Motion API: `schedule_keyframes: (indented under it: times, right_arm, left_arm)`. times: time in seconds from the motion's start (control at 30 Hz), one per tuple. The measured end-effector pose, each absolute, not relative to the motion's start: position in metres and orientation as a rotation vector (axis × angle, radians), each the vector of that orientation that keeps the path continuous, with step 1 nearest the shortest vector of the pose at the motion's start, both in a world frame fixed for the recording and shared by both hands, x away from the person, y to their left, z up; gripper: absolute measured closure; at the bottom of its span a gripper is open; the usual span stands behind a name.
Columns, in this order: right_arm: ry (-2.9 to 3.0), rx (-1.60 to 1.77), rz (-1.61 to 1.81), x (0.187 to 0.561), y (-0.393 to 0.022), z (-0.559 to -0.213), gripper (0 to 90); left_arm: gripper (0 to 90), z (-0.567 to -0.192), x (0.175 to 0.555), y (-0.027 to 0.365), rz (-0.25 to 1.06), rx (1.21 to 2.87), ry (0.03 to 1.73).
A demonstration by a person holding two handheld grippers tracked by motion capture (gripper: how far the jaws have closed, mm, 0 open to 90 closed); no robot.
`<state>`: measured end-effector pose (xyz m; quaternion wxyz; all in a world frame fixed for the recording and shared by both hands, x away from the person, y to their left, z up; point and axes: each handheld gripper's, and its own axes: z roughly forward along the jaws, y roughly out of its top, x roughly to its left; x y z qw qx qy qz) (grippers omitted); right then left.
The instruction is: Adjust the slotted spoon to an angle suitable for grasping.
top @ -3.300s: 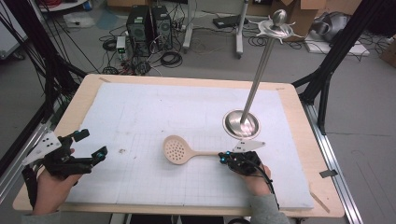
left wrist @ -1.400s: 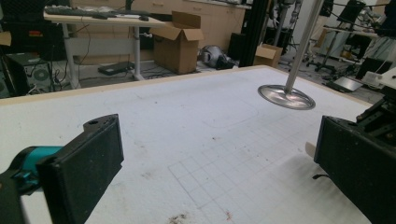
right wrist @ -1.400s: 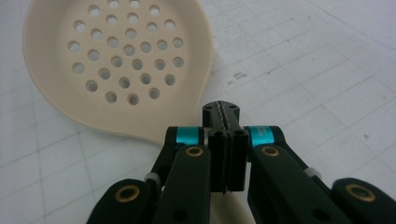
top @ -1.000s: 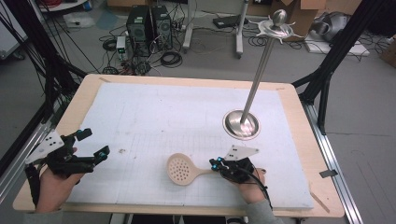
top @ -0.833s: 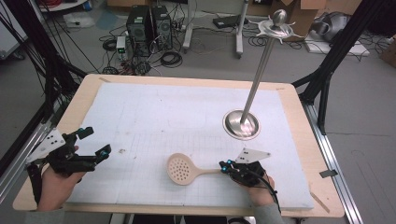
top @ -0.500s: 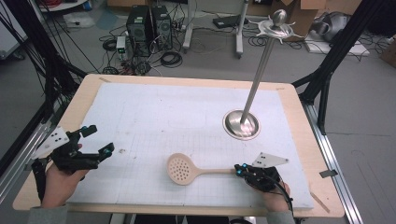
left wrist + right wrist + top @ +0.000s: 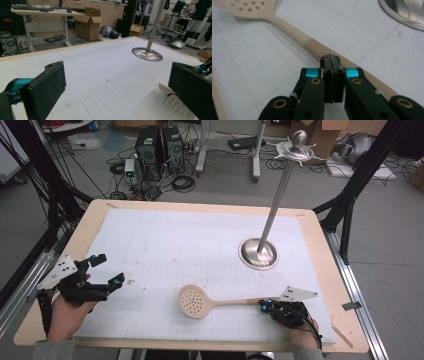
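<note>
Spanning most of the high view, the table (image 7: 95, 227) carries a white gridded mat (image 7: 165, 245). A metal stand (image 7: 272, 215) rises from a round base at the mat's right side, with a hooked cap at the top.

The spoon (image 7: 200, 302), a beige slotted one, lies flat near the front edge of the mat, bowl to the left, handle running right.

The right gripper (image 7: 265, 304) sits at the handle's far end. In the right gripper view its jaws are pressed together with no gap, and the handle (image 7: 312, 46) passes beneath and beyond them; the jaws are clenched on nothing, resting just over the handle. The left gripper (image 7: 107, 272) is held at the mat's left edge, well apart from the spoon, jaws spread wide.

Judged step: the spoon has been set down and is not gripped. If it is to go on the stand, the next move calls for spreading the right jaws, straddling the handle end, closing firmly, then lifting level.

No brand, label or legible writing appears on the spoon, stand or grippers.
</note>
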<state>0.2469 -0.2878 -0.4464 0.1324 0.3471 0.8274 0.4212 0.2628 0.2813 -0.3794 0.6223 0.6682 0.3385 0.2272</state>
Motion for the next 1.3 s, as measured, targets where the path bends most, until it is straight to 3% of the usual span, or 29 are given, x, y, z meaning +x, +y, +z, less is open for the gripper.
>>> schedule_keyframes:
  times: [0.63,1.0,1.3]
  right_arm:
    - [2.356,1.041,1.11,0.288,-0.25,-0.449,90.0]
    - [2.315,1.022,1.188,0.289,-0.238,-0.443,90.0]
    - [2.409,0.834,1.248,0.289,-0.17,-0.433,90.0]
  left_arm:
    - [1.8,-0.38,0.254,0.292,0.546,1.529,0.802]
    - [1.8,-0.38,0.254,0.293,0.547,1.53,0.805]
    - [1.8,-0.38,0.252,0.292,0.548,1.528,0.803]
